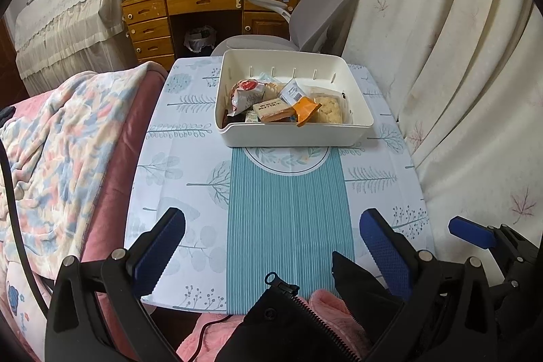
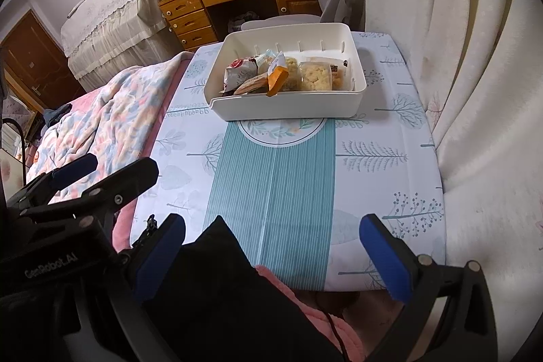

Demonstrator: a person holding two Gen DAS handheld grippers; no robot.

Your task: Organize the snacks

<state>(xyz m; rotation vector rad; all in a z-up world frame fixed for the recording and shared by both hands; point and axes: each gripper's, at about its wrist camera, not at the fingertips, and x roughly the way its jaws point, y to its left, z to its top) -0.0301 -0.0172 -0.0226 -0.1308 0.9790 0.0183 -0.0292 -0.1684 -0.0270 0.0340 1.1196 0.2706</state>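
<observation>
Nearest the lens, a black jacket (image 1: 288,321) with an open zipper and a pink fleece garment (image 1: 325,301) are seen at 6 o'clock, at the near edge of the bench (image 1: 176,165). The left claw (image 1: 271,246) is held low over that near edge with its blue-padded fingers (image 1: 387,256) spread wide apart and nothing between them. The right claw (image 2: 273,246) is likewise held apart and empty above the teal striped strip of the tablecloth (image 2: 271,185); in the left wrist view it is glimpsed at 4 o'clock, and the left claw is seen at 9 o'clock in the right wrist view. Well apart from both, at 12 o'clock, a white bin (image 1: 292,134) is set on the far part of the bench, over a round printed motif. The snacks (image 1: 271,100) are piled inside it: a red-and-white packet (image 1: 246,94), an orange packet (image 1: 305,111), and pale crumbly pastries (image 1: 331,109) in clear wrap. A floral blanket (image 1: 57,151) is spread at 9 o'clock, curtains (image 1: 441,63) hang at 3 o'clock, and a wooden desk (image 1: 203,2) and grey chair (image 1: 325,9) stand beyond.
</observation>
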